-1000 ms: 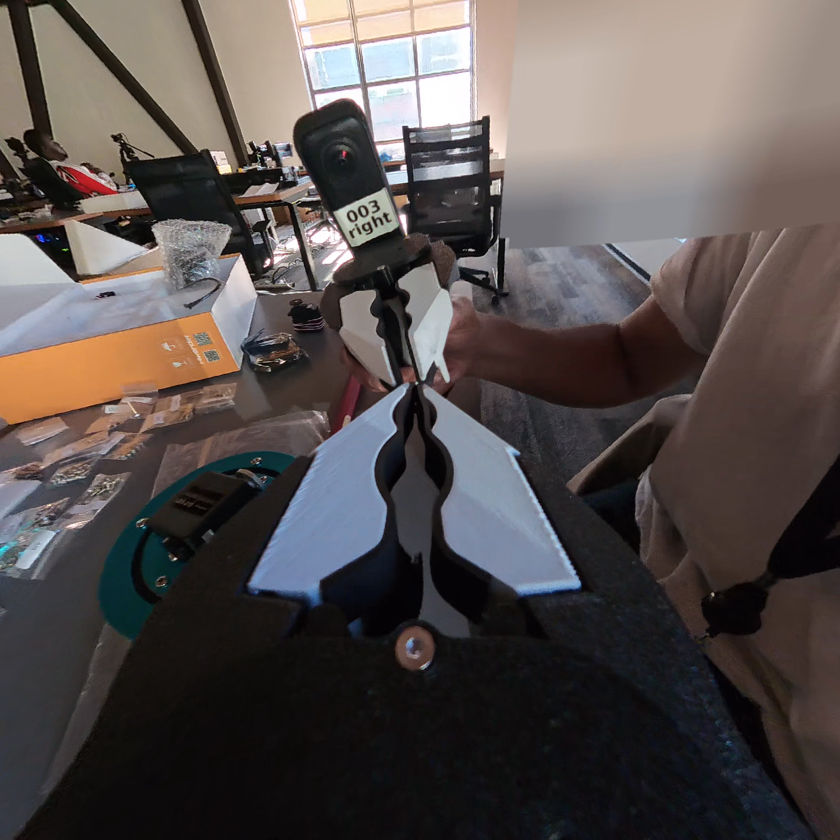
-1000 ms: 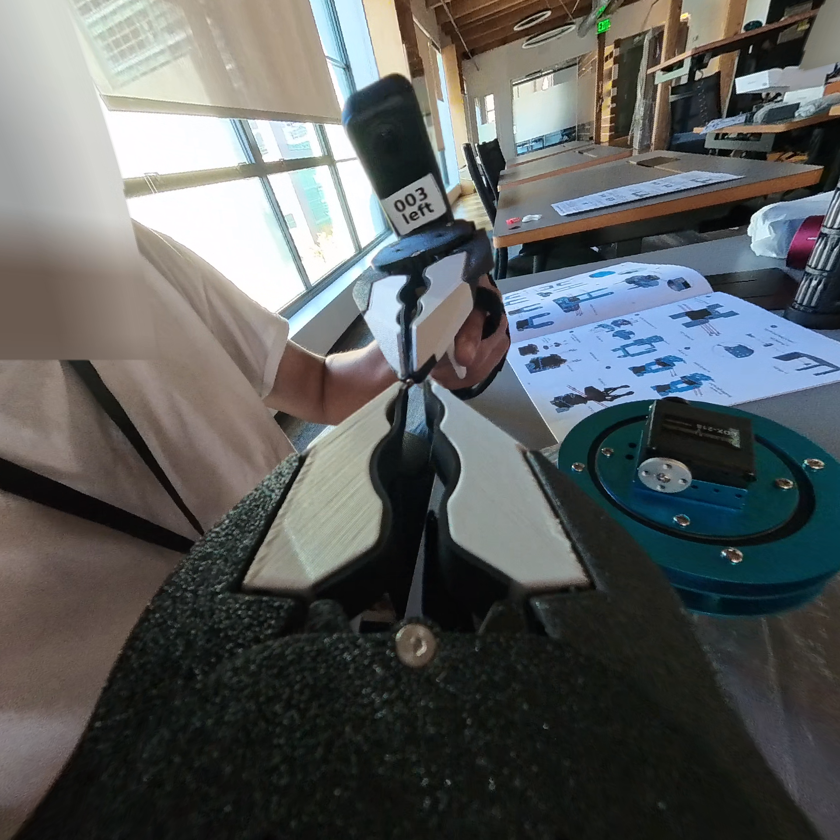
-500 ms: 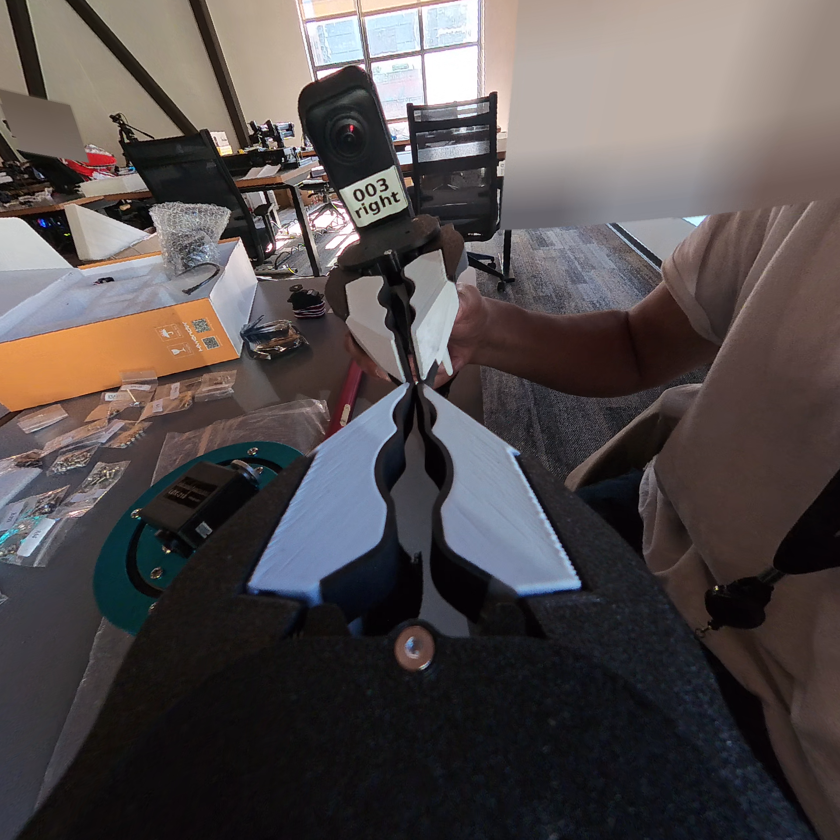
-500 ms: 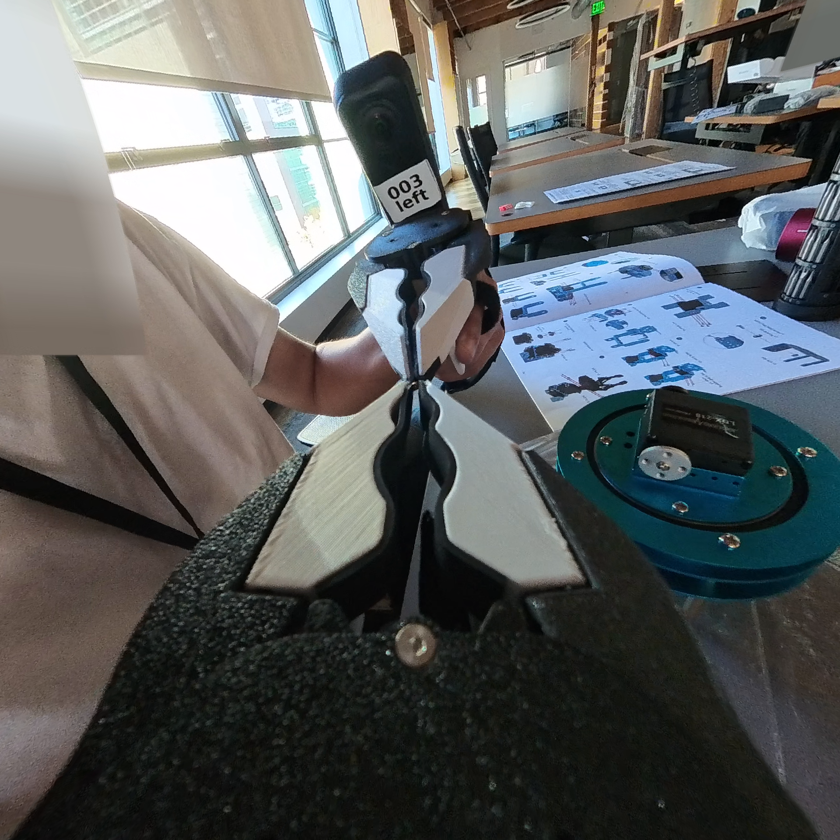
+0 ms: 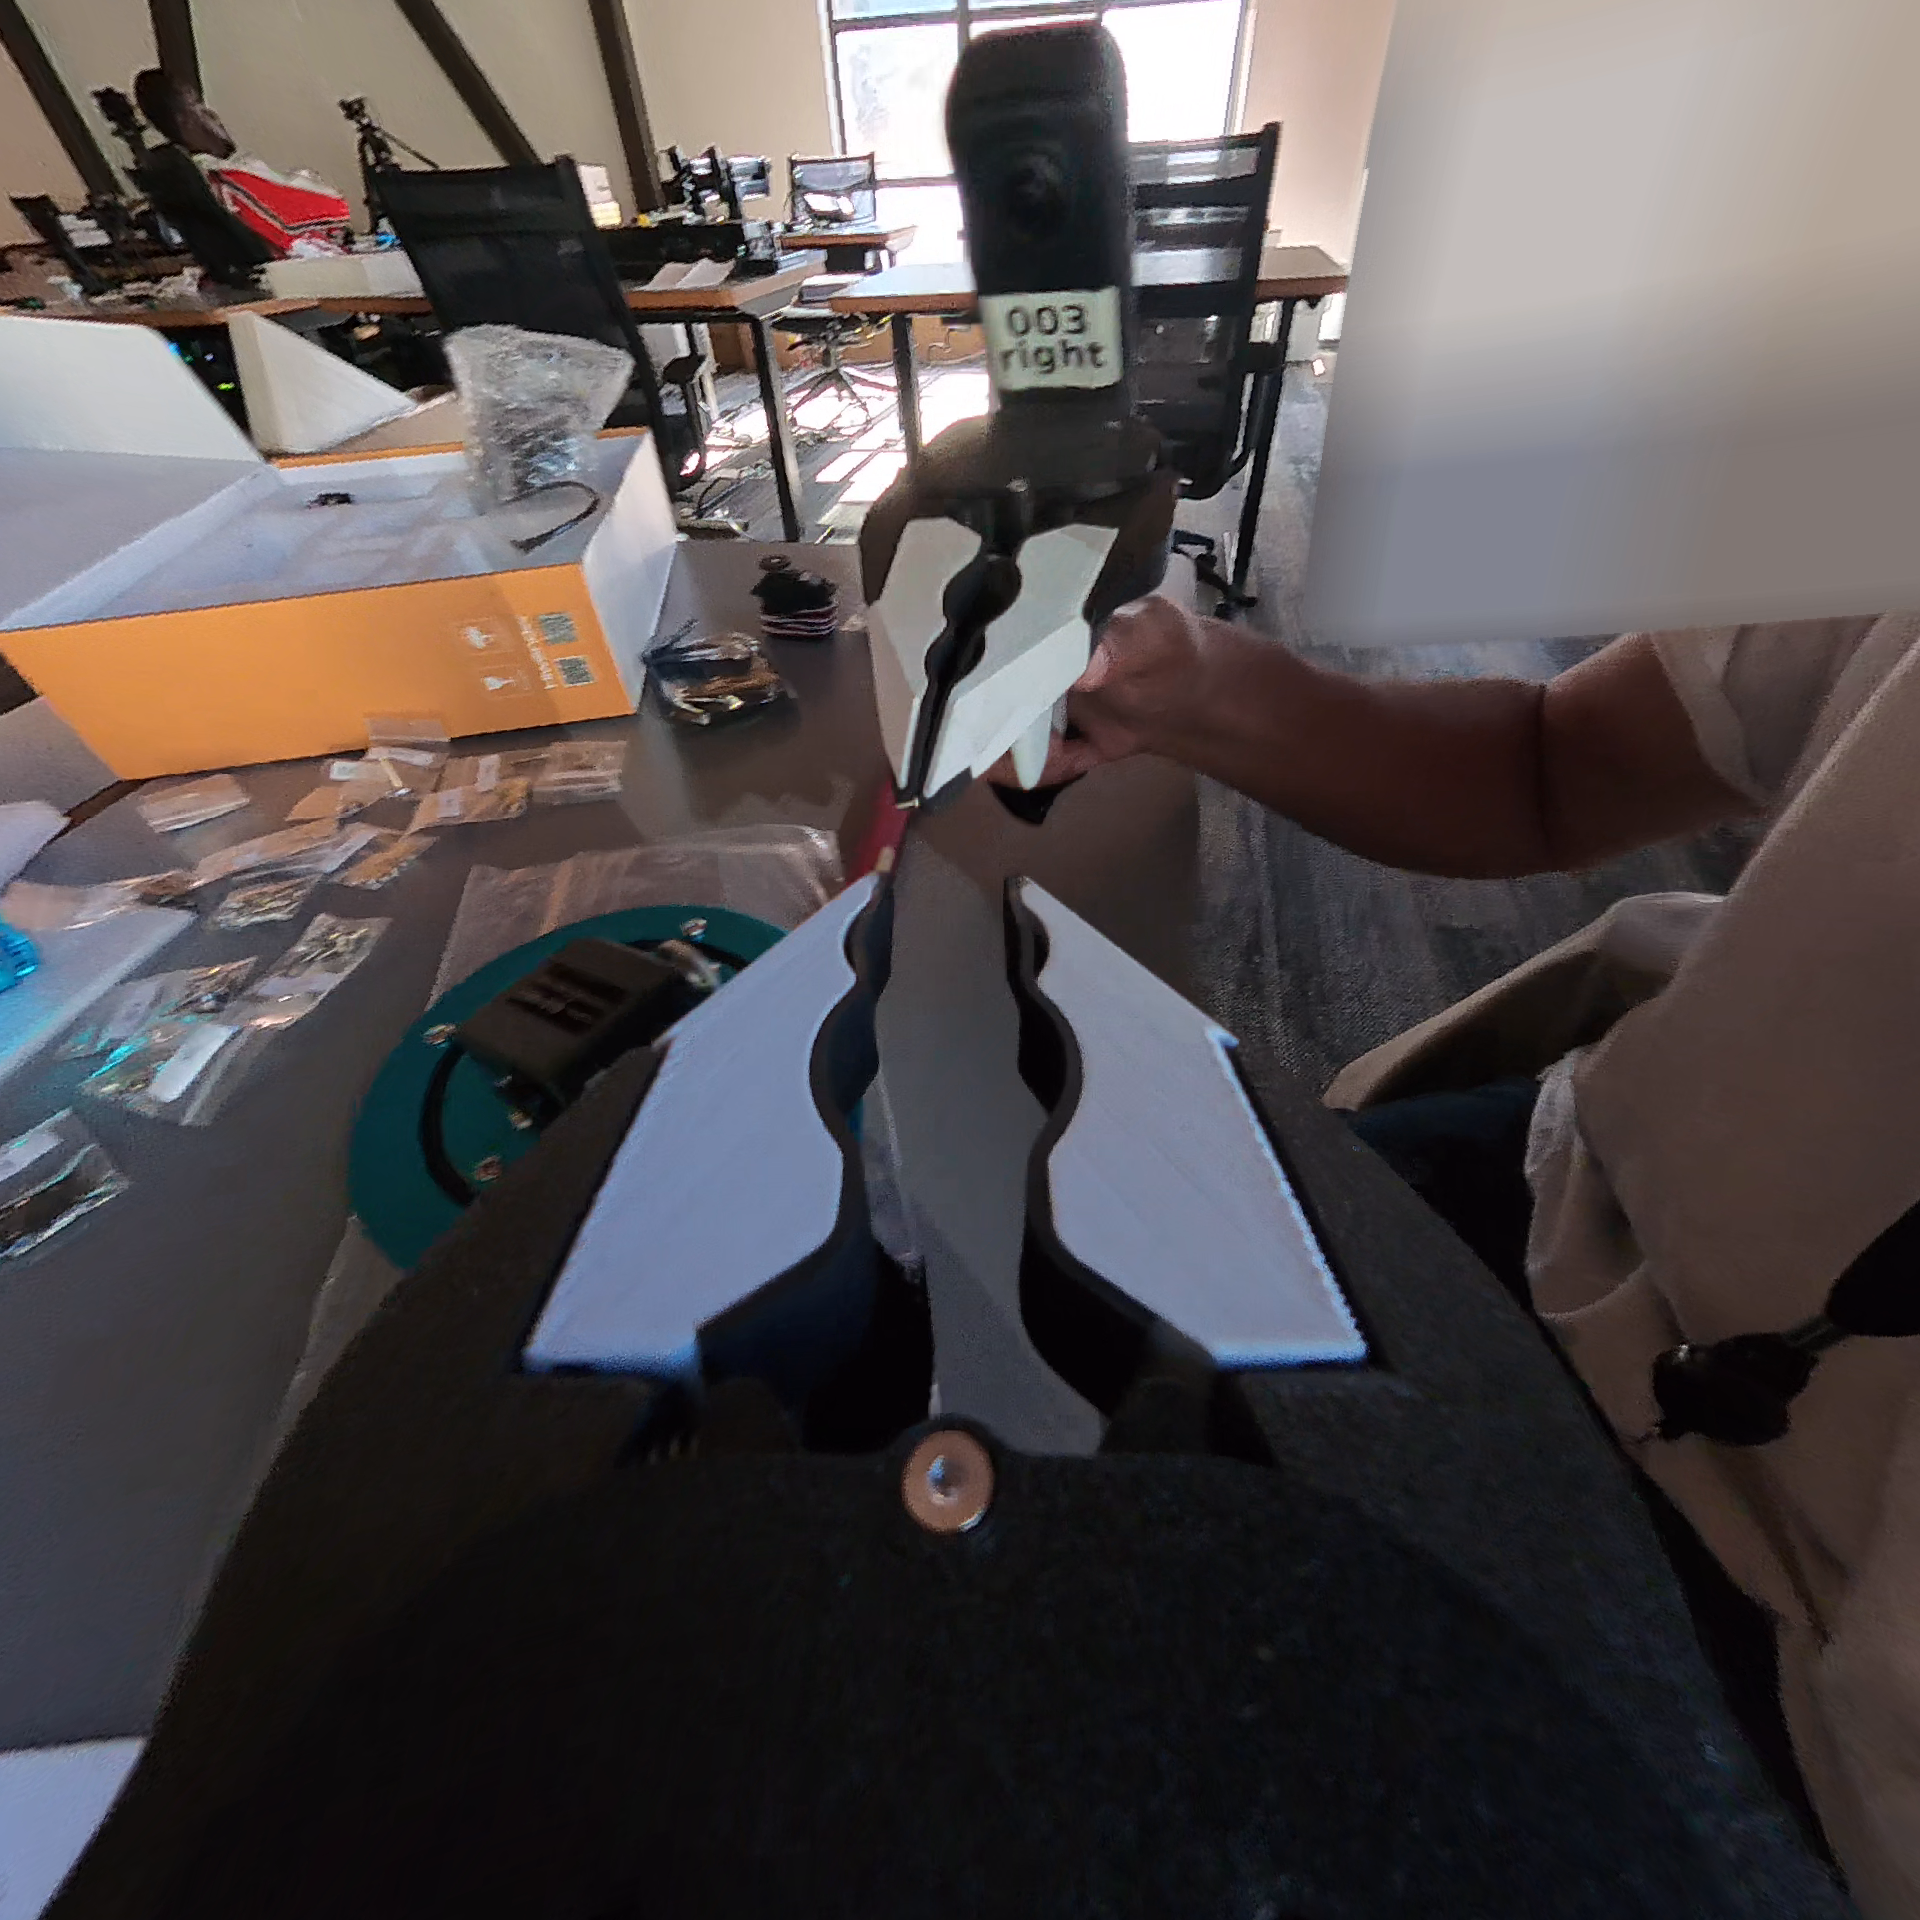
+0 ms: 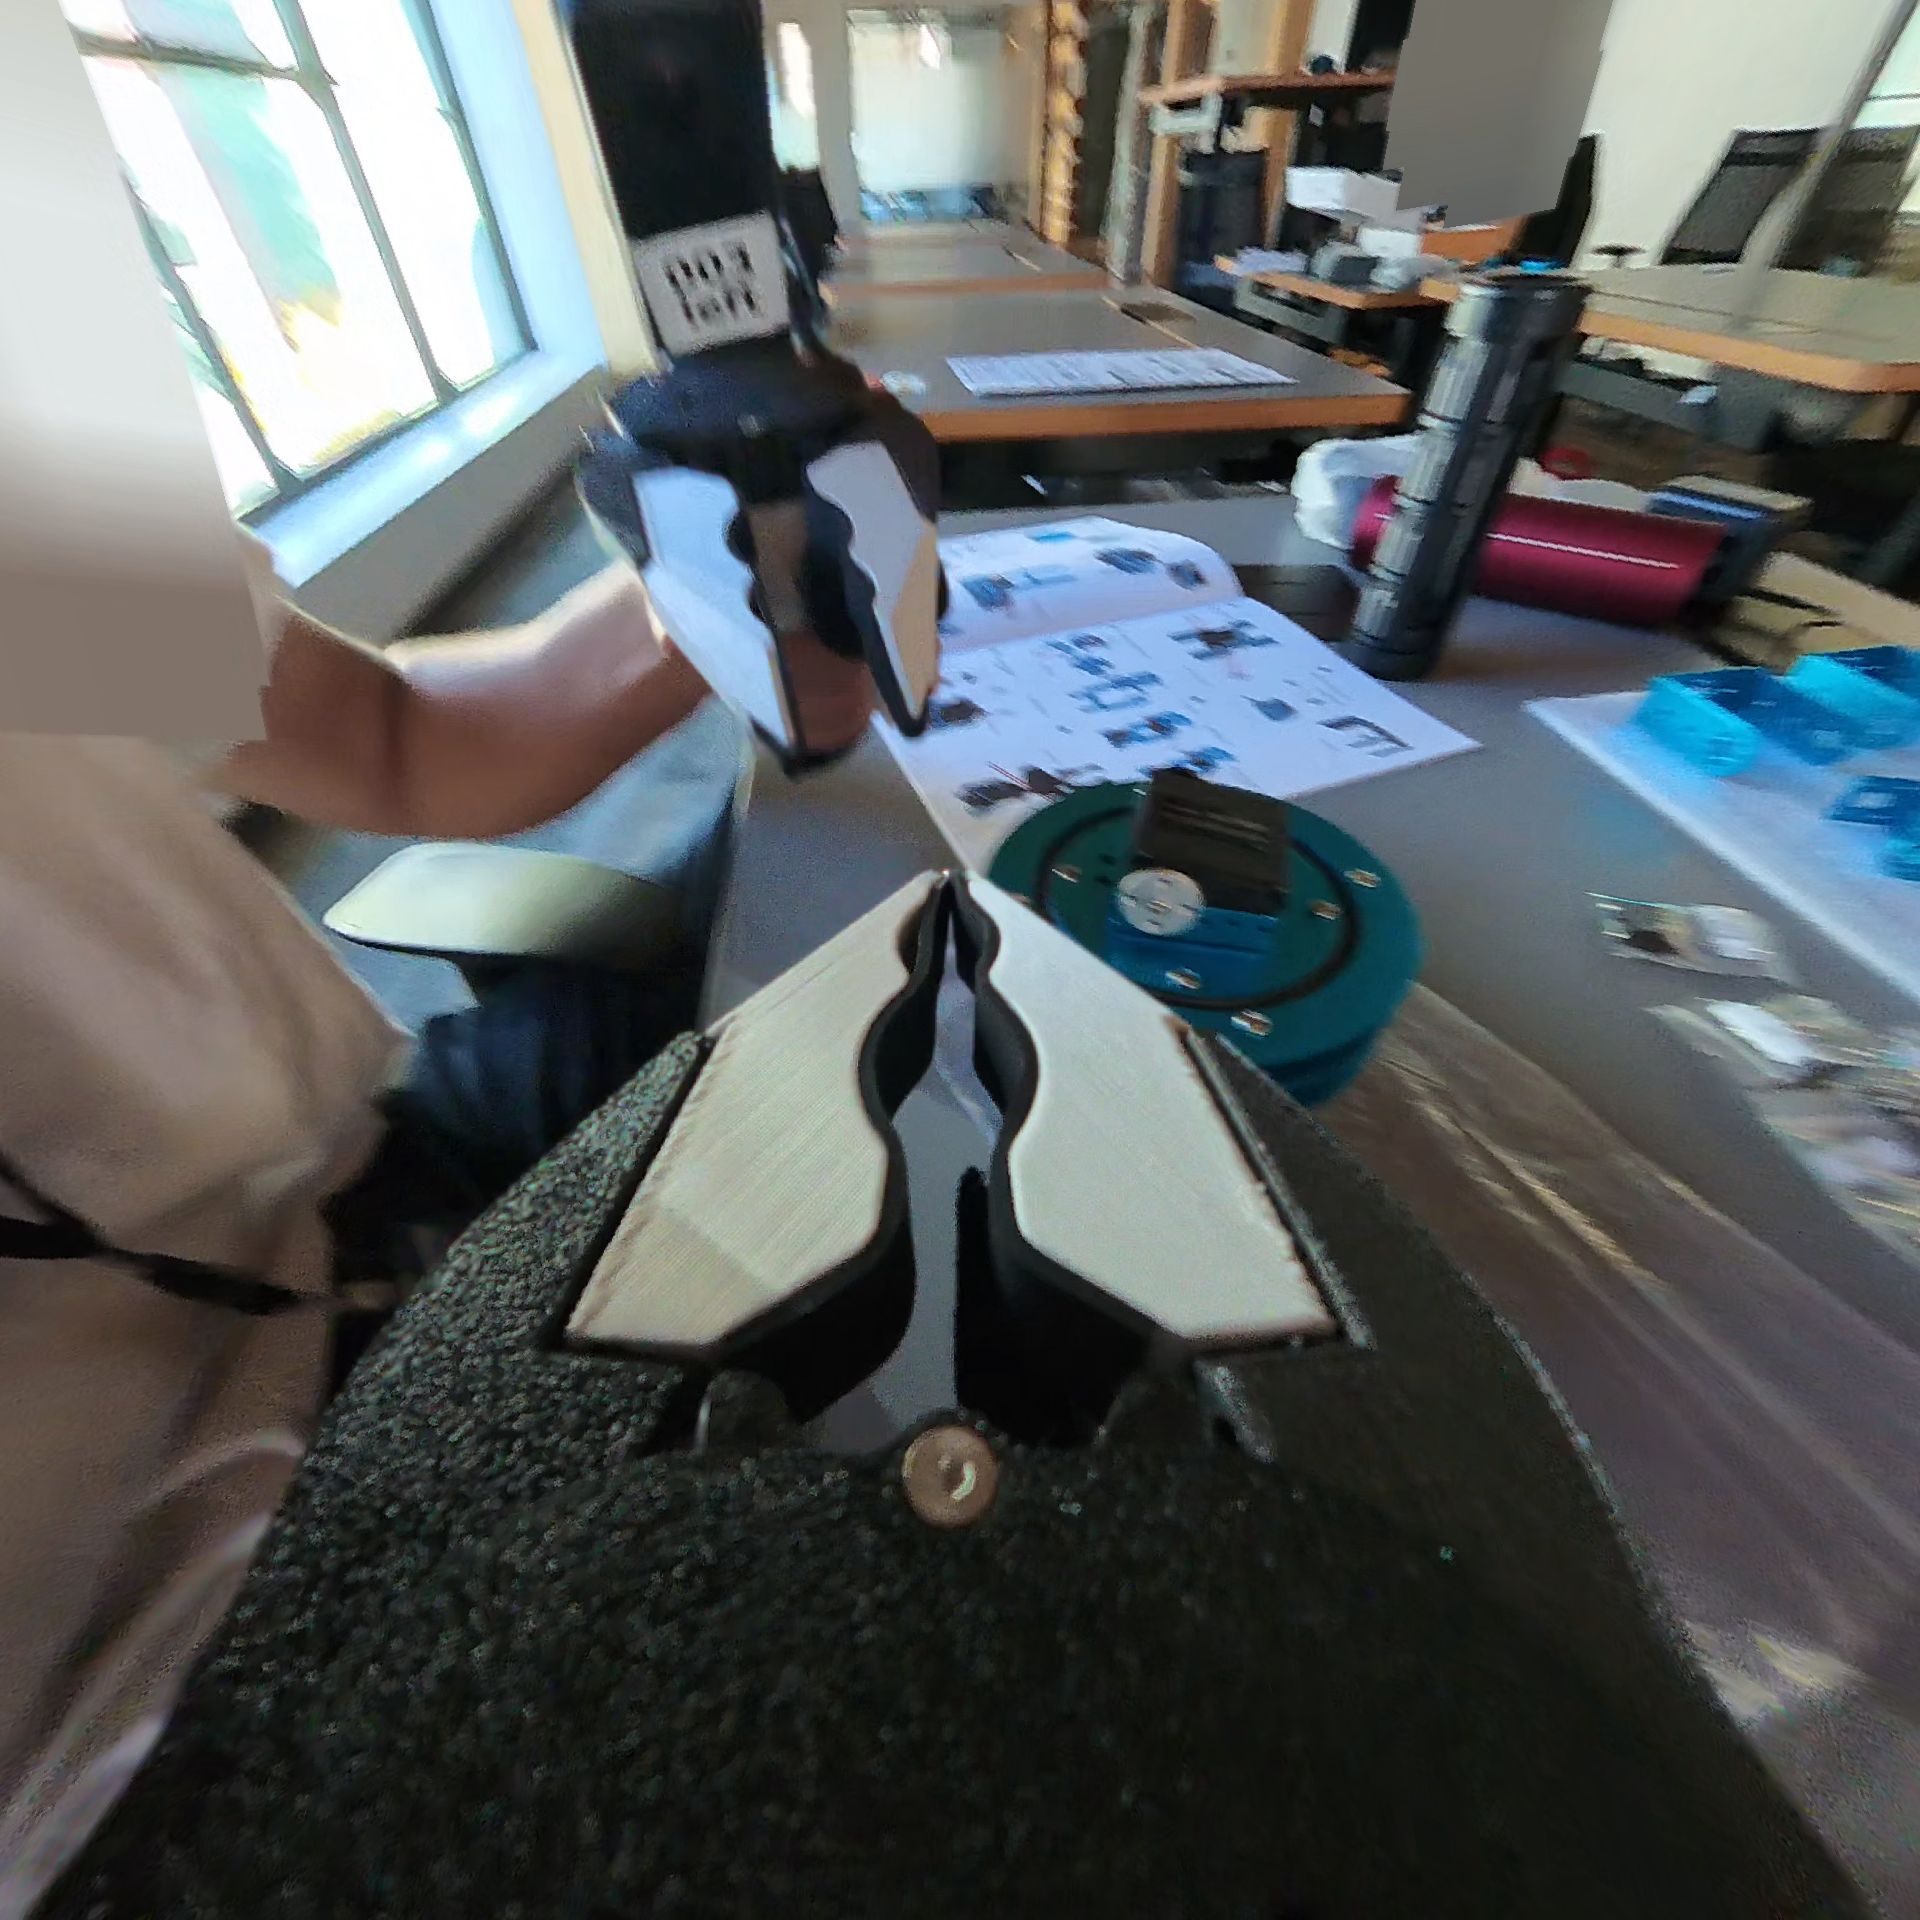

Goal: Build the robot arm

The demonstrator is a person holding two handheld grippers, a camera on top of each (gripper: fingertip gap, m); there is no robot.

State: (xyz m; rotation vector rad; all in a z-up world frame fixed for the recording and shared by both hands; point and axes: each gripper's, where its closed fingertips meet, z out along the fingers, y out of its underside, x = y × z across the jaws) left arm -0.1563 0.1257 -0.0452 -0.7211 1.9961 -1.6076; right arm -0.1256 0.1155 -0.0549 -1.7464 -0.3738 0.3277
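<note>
Two handheld grippers are facing each other in the air above the near edge of a grey desk (image 5: 727,748), each held by one hand of a person in a beige shirt. The left gripper (image 5: 940,883) is standing with its two white fingers parted, a clear gap showing between the tips, and nothing is sitting in that gap. The right gripper (image 6: 948,881) is holding its fingers pressed together at the tips; seen from the left wrist view, something very small and pale appears at its tip, too tiny to identify. The two grippers are pointing tip toward tip, close together but not touching. Just beside them on the desk, a round teal disc (image 6: 1340,997) is lying flat on a clear plastic sheet, and a small black box-shaped module (image 6: 1210,831) with a silver hub is sitting on top of it, near the middle. Behind the disc, an open instruction booklet (image 6: 1164,665) is lying with its pages up. A dark ribbed cylinder (image 6: 1455,468) is standing upright beyond the booklet. On the other side of the desk, an orange and white box (image 5: 312,644) is sitting, with many small clear parts bags (image 5: 312,842) scattered in front of it.
</note>
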